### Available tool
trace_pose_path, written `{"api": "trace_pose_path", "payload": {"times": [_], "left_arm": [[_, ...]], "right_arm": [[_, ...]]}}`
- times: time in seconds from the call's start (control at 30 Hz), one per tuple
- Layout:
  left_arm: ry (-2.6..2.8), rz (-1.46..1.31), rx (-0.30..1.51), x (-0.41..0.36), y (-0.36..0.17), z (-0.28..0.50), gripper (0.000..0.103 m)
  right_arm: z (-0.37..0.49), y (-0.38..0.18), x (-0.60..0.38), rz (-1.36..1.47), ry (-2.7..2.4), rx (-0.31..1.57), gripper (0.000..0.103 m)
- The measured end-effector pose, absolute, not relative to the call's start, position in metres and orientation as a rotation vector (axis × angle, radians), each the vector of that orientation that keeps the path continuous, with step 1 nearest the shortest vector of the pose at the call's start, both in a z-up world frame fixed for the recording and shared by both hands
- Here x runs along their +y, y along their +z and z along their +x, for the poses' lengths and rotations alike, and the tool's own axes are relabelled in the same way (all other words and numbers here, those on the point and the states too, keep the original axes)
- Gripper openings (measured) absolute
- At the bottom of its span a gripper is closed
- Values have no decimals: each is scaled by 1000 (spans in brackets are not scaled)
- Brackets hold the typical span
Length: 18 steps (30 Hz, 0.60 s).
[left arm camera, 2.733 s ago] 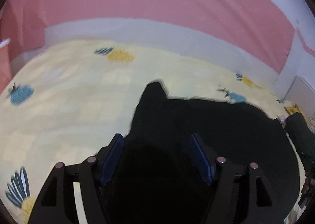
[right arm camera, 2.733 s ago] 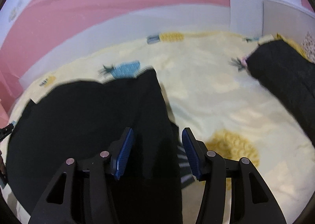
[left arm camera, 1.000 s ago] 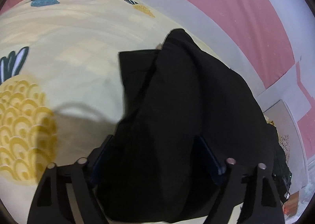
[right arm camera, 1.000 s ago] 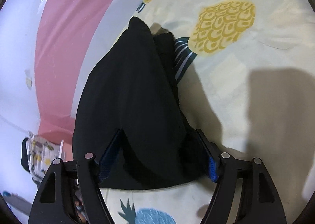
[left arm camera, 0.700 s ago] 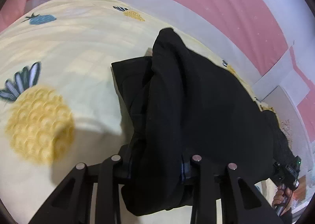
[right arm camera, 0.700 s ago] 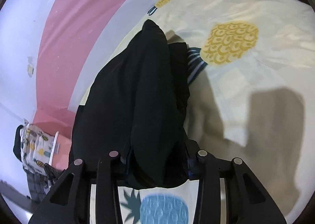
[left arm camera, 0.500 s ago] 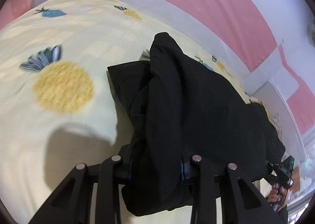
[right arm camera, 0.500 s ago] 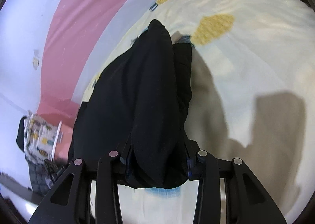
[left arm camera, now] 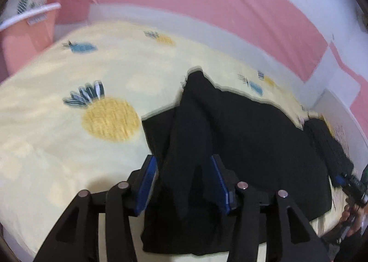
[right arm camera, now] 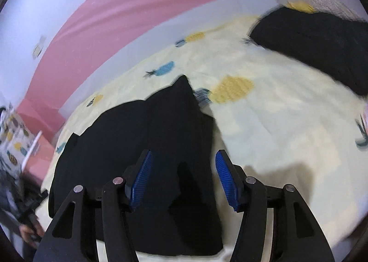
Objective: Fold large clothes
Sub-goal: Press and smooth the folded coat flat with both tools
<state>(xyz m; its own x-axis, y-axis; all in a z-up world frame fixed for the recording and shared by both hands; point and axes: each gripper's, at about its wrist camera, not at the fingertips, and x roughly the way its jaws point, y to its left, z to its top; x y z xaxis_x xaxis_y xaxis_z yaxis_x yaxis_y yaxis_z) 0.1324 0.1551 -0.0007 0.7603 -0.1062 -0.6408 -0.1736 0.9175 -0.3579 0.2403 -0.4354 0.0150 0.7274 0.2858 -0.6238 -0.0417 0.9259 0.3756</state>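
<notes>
Black garment on bed, both grippers opening over its near edge.

Garment [left arm camera: 241,128] lies on the pineapple-print sheet [left arm camera: 69,147], partly folded, one corner peaked toward the pink wall [left arm camera: 207,8]. Left gripper [left arm camera: 184,181]: jaws opening, a raised fold of cloth between the blue pads [left arm camera: 147,181]; contact not clear, blurred. Right gripper [right arm camera: 182,176]: jaws opening, pads clear of the cloth, which lies between and below them. A second dark garment [right arm camera: 322,38] sits well apart at the far right of the bed.
</notes>
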Motion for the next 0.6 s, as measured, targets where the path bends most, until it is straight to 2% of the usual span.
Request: {"api": "trace_pose_path", "payload": {"times": [0.17, 0.33, 0.4, 0.6], "left_arm": [[-42, -346, 648, 138, 23, 183, 57], [-87, -316, 792, 115, -18, 240, 57], [-64, -302, 807, 109, -20, 243, 57], [-106, -283, 744, 97, 19, 266, 57]], "right_arm": [[289, -1, -397, 227, 239, 770, 58], [322, -41, -394, 182, 191, 834, 57], [321, -40, -398, 179, 181, 835, 57], [328, -6, -382, 118, 162, 790, 58]]}}
